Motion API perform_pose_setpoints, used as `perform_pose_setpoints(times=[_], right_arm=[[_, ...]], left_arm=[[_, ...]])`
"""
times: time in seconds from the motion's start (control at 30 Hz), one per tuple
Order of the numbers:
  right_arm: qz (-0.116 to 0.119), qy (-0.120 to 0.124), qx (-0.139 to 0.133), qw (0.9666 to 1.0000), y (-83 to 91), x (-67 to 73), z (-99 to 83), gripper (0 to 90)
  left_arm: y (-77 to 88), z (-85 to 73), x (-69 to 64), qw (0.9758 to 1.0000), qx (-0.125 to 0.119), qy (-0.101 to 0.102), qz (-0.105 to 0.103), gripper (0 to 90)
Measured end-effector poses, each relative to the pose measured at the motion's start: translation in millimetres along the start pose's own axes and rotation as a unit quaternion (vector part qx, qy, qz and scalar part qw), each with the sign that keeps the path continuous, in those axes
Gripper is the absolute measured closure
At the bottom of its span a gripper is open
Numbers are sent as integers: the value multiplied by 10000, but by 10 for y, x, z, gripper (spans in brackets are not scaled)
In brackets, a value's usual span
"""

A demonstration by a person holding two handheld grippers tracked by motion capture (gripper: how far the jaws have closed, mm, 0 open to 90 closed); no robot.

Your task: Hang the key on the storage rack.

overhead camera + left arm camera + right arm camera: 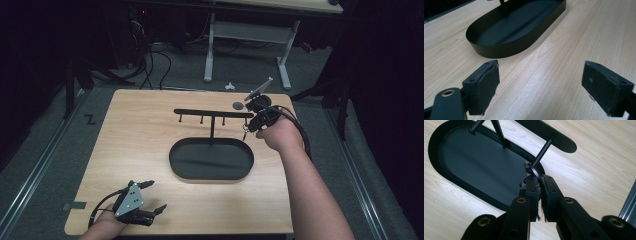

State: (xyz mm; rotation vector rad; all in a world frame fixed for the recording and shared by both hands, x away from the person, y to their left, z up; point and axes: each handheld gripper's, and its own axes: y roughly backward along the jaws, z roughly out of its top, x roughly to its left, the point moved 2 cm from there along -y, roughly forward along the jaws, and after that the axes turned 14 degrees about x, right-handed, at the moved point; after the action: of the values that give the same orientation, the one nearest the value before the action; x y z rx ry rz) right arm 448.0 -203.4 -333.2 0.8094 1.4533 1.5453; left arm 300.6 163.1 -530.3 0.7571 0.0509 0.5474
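A key ring (532,170) is pinched between the closed jaws of the right gripper (540,185), held at the rack's (212,114) end peg by an outstretched forearm, while the left gripper (541,82), jaws spread, is rested near the table's (135,145) front edge.

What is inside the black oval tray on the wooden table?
The black oval tray holds only the foot of the thin black rack post near its far rim. The right gripper hides a small part of its floor.

A light wood-grain table (150,150) is seen under a matte black oval tray (211,161), with black grippers and what appears a silvery key ring (532,170).
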Motion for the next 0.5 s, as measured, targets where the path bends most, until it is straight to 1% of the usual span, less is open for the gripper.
perform_pose_setpoints(times=[0.1,0.27,0.5], right_arm=[[0,-21,1,10000,0,1,-3,829],[-52,-72,-15,10000,-3,-18,-4,781],[-77,-104,-51,9999,-17,-29,-24,738]], left_arm=[[0,0,-1,10000,-1,-2,0,152],[2,-1,-2,10000,3,-12,5,152],[0,0,-1,10000,2,-3,1,152]])
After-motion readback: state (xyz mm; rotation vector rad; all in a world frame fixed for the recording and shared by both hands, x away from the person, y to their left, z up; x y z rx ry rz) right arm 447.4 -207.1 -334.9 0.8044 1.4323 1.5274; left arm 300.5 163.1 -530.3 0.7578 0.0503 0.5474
